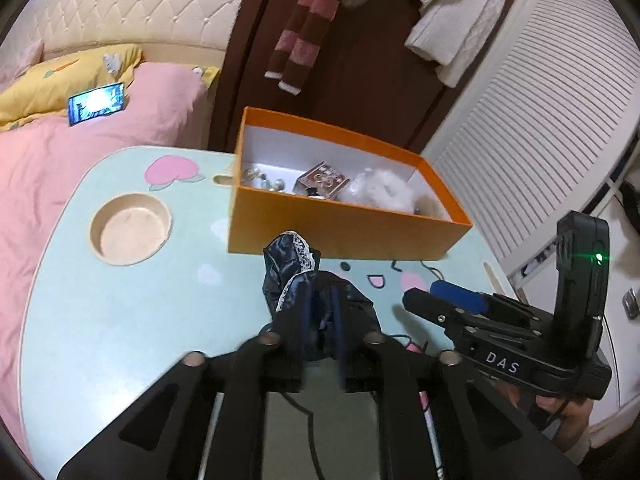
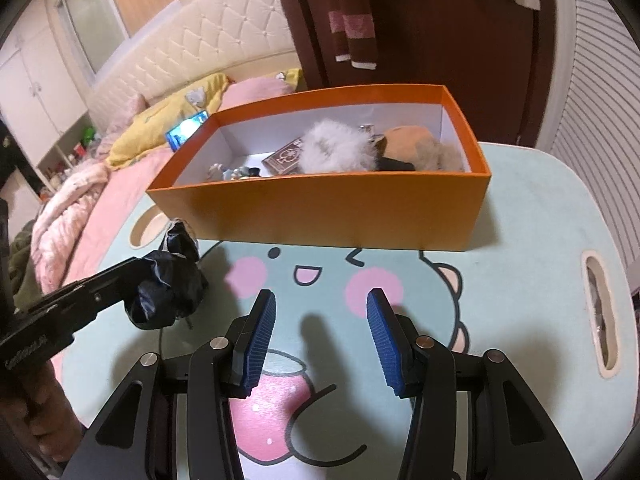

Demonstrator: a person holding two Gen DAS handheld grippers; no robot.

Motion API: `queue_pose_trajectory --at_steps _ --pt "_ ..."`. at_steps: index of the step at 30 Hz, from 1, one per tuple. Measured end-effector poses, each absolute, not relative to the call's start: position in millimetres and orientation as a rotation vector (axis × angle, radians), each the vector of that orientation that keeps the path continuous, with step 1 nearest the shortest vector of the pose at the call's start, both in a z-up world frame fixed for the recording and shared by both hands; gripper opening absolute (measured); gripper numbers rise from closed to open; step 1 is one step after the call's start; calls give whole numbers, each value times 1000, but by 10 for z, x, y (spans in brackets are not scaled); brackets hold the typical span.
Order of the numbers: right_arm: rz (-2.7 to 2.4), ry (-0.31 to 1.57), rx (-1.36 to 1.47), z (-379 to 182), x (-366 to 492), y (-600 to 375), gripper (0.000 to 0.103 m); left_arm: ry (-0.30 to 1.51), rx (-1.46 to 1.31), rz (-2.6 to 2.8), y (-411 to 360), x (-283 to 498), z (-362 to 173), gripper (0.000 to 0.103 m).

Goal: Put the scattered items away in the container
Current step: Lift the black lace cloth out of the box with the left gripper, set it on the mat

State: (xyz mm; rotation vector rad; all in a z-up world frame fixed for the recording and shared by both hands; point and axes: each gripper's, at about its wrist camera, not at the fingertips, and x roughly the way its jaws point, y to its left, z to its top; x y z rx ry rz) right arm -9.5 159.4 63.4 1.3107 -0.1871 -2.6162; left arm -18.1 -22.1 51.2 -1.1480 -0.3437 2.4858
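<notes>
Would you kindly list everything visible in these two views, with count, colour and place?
box: 1, orange, far side of table
dark cloth: 1, navy with white lace, between left gripper's fingers
fluffy item: 1, white, inside box
patterned card box: 1, brown, inside box
table: 1, mint with cartoon print
phone: 1, lit screen, on pink bedding
striped garment: 1, brown and pink, hanging behind
left gripper: 1, black, holding the dark cloth
right gripper: 1, black with blue pads, open, nothing between them

Tabletop and what it carries

We see a mint cartoon-printed tabletop (image 2: 520,240) bearing an orange box (image 2: 320,216) at its twelve o'clock edge, a round recess (image 1: 130,230) at ten.
</notes>
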Motion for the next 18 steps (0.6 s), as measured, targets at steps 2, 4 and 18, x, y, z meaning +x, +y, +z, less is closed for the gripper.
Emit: queue_pose_trajectory --at_steps 2,4,18 --pt "-2620 -193 1313 653 -118 1603 48 -391 -1164 2495 -255 -179 497 80" --pt "-2621 -187 1306 688 -119 1605 48 -467 -1110 2485 -329 -136 510 82" --pt "-2596 -87 1317 1184 -1040 1552 47 -463 -938 2517 -456 -23 428 82"
